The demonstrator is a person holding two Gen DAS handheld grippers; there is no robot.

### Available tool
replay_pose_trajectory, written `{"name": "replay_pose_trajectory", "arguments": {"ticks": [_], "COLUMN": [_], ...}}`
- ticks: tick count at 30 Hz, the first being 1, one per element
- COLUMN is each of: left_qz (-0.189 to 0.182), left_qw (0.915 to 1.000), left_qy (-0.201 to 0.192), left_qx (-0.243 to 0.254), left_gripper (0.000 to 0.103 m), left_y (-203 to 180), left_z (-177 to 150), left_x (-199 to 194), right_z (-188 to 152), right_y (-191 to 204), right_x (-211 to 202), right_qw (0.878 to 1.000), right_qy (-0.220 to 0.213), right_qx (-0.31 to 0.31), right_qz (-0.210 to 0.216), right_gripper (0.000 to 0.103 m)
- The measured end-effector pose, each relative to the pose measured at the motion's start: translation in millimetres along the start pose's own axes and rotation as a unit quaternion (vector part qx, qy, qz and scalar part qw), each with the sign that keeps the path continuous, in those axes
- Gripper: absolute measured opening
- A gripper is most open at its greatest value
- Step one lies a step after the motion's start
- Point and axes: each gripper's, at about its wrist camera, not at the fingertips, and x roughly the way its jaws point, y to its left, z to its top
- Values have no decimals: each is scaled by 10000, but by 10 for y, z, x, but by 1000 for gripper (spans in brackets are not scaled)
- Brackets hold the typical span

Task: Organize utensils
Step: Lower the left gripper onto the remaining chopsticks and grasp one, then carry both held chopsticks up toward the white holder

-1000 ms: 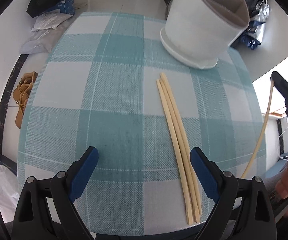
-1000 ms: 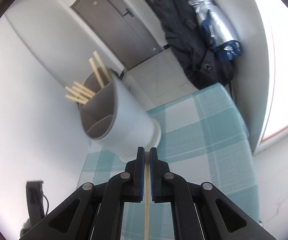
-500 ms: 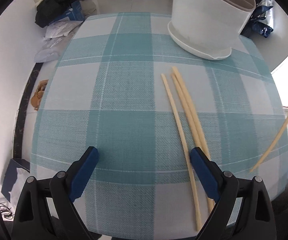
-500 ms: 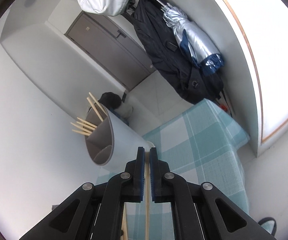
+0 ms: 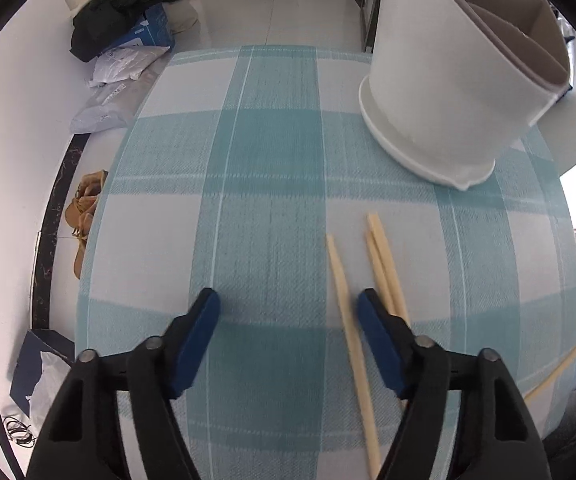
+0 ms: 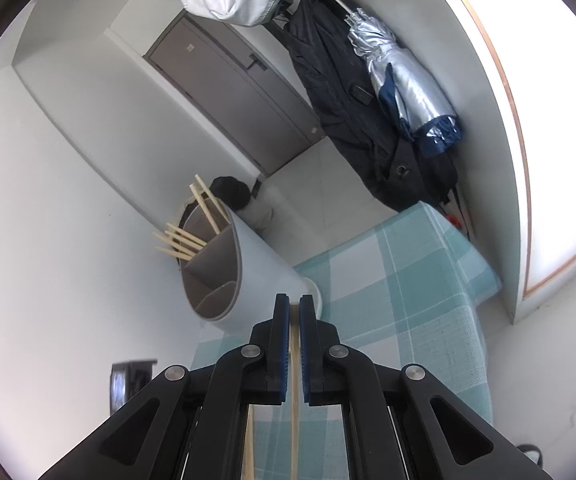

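Observation:
Three pale wooden chopsticks (image 5: 352,320) lie on the teal checked tablecloth (image 5: 268,200). My left gripper (image 5: 288,316) is open just above the cloth; one chopstick lies between its fingers, close to the right finger. A white divided utensil holder (image 5: 448,92) stands at the far right. My right gripper (image 6: 294,312) is shut on one chopstick (image 6: 294,400), held in the air and hanging down; that chopstick shows at the right edge of the left wrist view (image 5: 568,360). The holder (image 6: 248,276) has several chopsticks (image 6: 192,236) in its far compartment.
Beyond the table's left edge, bags (image 5: 124,84), dark clothing (image 5: 128,4) and brown shoes (image 5: 82,216) lie on the floor. Coats and a silver umbrella (image 6: 404,80) hang on the wall by a grey door (image 6: 240,92).
My left gripper has moved forward and down along the cloth and narrowed around one chopstick. My right gripper has tilted upward, still holding its chopstick.

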Motion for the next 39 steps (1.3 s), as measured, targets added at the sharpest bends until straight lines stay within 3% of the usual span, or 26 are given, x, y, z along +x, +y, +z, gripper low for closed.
{"name": "replay_pose_trajectory", "arguments": {"ticks": [2,4,6,12,18,23,25,27,39], "left_qz": [-6,-72,-65,-65,-532,-906,-1127,-1123,-1460], "left_qw": [10000,9998,9996,9996,9958,9777,9710,9668,9591], "left_qy": [1,55,136,-7,-723,-1869,-2090,-2279,-2410], "left_qx": [50,170,247,291,172,292,274,289,266], "left_gripper": [41,10,2,1,1,1,1,1,1], "left_y": [-47,-137,-206,-245,-198,-278,-255,-259,-53], "left_z": [33,78,98,118,2,-232,-272,-335,-348], "left_x": [-1,-6,-2,-81,-528,-1130,-1242,-1337,-1515], "right_z": [13,21,28,35,-51,-191,-258,-323,-510], "right_y": [2,-4,-12,49,257,542,658,761,1151], "right_x": [1,6,18,39,7,-90,-141,-173,-272], "right_qw": [10000,10000,10000,10000,9987,9925,9888,9849,9674], "right_qy": [-5,3,14,30,16,-91,-158,-205,-475], "right_qx": [7,35,74,-20,-503,-1205,-1466,-1703,-2488], "right_qz": [16,33,32,44,53,154,225,224,-6], "right_gripper": [4,4,4,4,4,4,4,4,4]}}
